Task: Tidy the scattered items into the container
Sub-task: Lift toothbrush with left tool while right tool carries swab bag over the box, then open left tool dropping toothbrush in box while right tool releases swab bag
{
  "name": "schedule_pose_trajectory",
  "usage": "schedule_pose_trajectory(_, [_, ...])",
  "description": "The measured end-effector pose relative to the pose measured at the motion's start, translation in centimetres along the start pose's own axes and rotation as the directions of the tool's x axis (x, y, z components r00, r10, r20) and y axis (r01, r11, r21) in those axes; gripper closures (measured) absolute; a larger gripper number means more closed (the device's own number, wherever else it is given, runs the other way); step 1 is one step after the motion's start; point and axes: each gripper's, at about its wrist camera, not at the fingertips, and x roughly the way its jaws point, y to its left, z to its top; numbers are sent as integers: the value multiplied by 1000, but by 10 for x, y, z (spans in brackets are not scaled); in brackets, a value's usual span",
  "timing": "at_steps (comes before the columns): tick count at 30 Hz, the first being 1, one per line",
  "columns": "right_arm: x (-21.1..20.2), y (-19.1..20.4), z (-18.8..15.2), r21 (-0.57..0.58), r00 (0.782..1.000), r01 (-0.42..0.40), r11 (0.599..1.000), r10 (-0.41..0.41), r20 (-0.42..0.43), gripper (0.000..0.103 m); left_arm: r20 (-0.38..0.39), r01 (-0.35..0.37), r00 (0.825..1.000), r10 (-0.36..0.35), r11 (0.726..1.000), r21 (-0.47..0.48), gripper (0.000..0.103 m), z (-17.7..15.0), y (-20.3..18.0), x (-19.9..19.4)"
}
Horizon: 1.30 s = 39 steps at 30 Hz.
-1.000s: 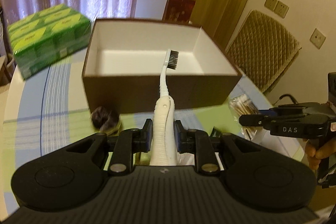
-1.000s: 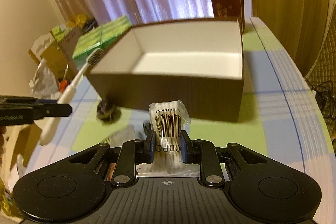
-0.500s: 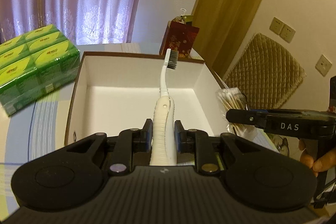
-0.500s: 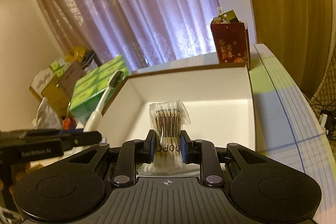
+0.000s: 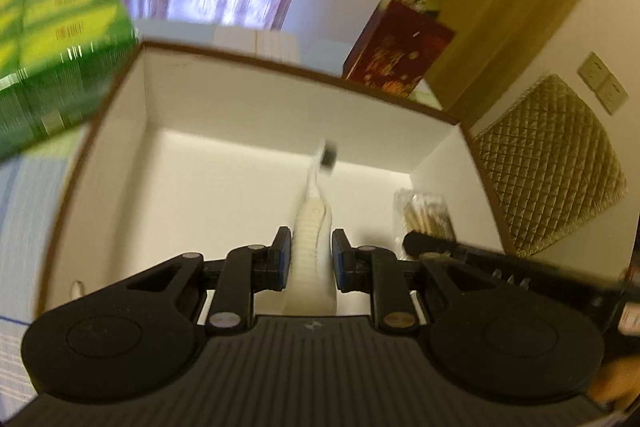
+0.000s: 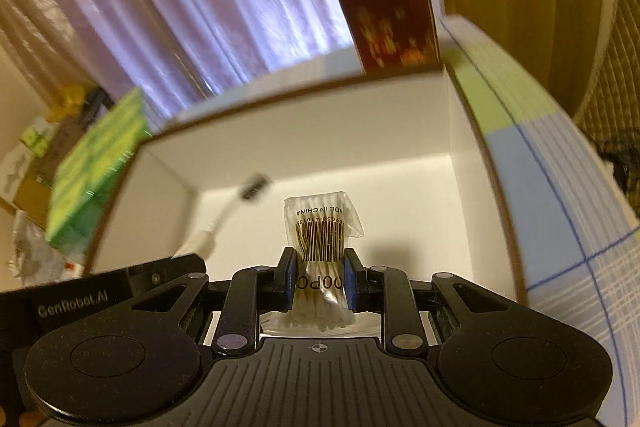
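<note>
We see the left gripper point(image 5: 307, 259) with its jaws closed on the ribbed white handle of a toothbrush point(image 5: 312, 223), pointing forward and slightly down into the box point(image 5: 280, 95). The right gripper point(image 6: 320, 283) has its jaws clamped on a packet of cotton swabs point(image 6: 322, 239), also angled down over the box interior. In each wrist view the other gripper shows alongside, close by. A fingertip point(image 5: 612, 383) shows at the lower right edge of the left wrist view.

Both wrist views look closely down into the box point(image 5: 248, 95).
</note>
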Motion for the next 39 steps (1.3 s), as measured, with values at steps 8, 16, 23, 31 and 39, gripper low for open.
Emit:
schedule_pose_trajectory(8, [32, -11, -5, 8, 993, 51, 999, -50, -106, 77, -126, -88, 988, 84, 996, -27, 87, -5, 7, 49])
schedule_pose_trajectory(16, [41, -15, -6, 15, 989, 47, 999, -44, -139, 76, -186, -100, 979, 87, 993, -62, 86, -8, 10, 55])
schedule_pose_trajectory(23, [39, -4, -5, -5, 989, 20, 1000, -21, -149, 76, -169, -157, 973, 155, 988, 2, 79, -2, 13, 40])
schedule_pose_trajectory(31, [17, 8, -7, -121, 995, 59, 991, -68, -77, 5, -122, -208, 968, 218, 974, 88, 68, 1, 14, 20])
schedule_pose_trajectory(39, [-2, 19, -9, -196, 994, 71, 978, -84, -63, 4, -90, -245, 962, 258, 960, 135, 43, -5, 11, 0])
